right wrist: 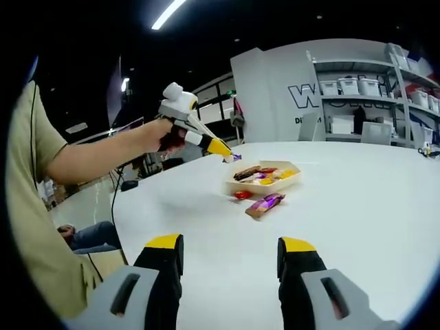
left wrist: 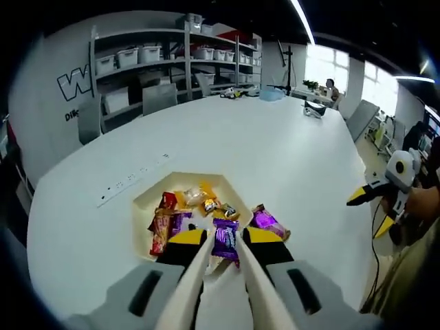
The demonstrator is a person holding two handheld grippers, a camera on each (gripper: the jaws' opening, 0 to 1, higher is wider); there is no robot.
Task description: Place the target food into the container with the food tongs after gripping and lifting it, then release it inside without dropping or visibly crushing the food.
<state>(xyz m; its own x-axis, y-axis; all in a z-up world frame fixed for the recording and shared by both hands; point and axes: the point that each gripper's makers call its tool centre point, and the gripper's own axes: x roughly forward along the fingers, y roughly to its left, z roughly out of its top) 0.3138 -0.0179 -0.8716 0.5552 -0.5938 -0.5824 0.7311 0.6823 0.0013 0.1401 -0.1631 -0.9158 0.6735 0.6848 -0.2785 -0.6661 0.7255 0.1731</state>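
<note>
The left gripper [left wrist: 225, 256] grips pale food tongs [left wrist: 210, 282] whose tips pinch a purple candy [left wrist: 225, 240], raised above the cream container [left wrist: 155, 193] of wrapped snacks on the white desk [left wrist: 275, 158]. Another purple-wrapped snack [right wrist: 265, 203] and a small red one [right wrist: 241, 195] lie on the desk just outside it. The right gripper [right wrist: 230, 265] hovers well apart, jaws wide and empty. Wall lettering beginning "W" [left wrist: 73, 82] stands beside the shelves [left wrist: 172, 62].
</note>
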